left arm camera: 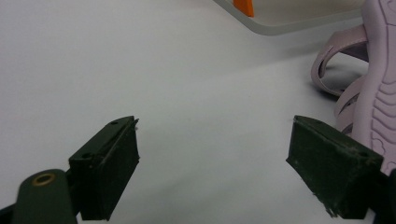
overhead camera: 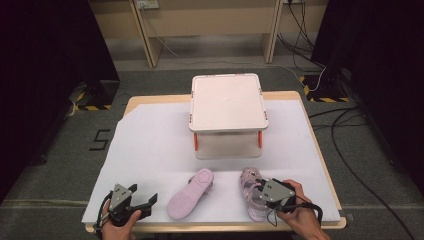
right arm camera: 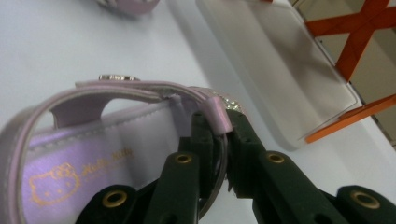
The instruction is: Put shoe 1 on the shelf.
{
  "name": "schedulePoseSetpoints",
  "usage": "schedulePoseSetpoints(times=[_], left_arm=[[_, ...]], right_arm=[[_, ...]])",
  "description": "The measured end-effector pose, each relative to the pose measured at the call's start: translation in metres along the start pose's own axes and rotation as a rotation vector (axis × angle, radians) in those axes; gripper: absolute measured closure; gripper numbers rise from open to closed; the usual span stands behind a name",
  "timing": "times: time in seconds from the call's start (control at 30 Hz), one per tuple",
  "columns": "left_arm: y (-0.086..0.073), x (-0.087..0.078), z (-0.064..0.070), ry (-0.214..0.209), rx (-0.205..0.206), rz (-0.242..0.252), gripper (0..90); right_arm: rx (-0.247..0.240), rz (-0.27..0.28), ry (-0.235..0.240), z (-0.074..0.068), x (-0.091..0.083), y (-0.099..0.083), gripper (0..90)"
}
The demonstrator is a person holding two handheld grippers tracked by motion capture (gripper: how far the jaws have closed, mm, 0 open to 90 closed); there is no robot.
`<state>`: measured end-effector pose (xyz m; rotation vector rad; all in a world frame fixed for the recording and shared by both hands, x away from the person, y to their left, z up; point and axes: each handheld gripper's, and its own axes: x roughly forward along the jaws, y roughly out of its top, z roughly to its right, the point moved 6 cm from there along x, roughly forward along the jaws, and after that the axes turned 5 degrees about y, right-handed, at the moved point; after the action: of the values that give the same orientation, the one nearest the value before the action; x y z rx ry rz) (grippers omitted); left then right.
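Gold cat-face print inside the upright lilac strapped sandal (right arm camera: 88, 154), legible up close, unreadable from above. Right gripper (right arm camera: 223, 140) clamped on its strap; left gripper (left arm camera: 212, 154) gaping wide, holding nothing, near the overturned pink sandal (left arm camera: 373, 93).

Probably a lab: taped floor (overhead camera: 90, 107), trailing cables (overhead camera: 345, 150), covered table (overhead camera: 150, 145).

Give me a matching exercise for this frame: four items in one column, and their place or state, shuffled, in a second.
Items
1. left gripper
2. right gripper
3. left-hand sandal
4. white rack

States
A. lies sole up on the table sheet
B. stands at the far middle of the table
C. jaws wide apart, nothing between them
D. jaws shut on a strap of the upright sandal

Pairs: 1-C, 2-D, 3-A, 4-B
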<state>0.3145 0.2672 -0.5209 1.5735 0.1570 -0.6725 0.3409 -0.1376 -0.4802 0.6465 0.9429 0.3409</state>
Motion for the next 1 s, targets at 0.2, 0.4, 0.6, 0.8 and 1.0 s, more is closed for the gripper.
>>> schedulePoseSetpoints(times=[0.2, 0.4, 0.6, 0.8, 1.0], left_arm=[[0.000, 0.000, 0.000, 0.003, -0.001, -0.002, 15.6], [0.000, 0.000, -0.001, 0.002, -0.001, 0.000, 15.6], [0.000, -0.001, -0.001, 0.000, -0.006, 0.002, 15.6], [0.000, -0.001, -0.001, -0.002, -0.007, 0.001, 15.6], [0.000, -0.002, -0.001, -0.003, -0.006, -0.001, 15.6]], right_arm=[[-0.026, 0.048, -0.050, 0.014, -0.002, 0.017, 83.9], [-0.028, 0.078, -0.066, 0.033, 0.027, 0.034, 83.6], [-0.045, 0.094, -0.100, 0.048, 0.053, 0.048, 83.2], [-0.068, 0.102, -0.127, 0.061, 0.084, 0.062, 82.8], [-0.066, 0.080, -0.154, 0.069, 0.109, 0.066, 82.4]])
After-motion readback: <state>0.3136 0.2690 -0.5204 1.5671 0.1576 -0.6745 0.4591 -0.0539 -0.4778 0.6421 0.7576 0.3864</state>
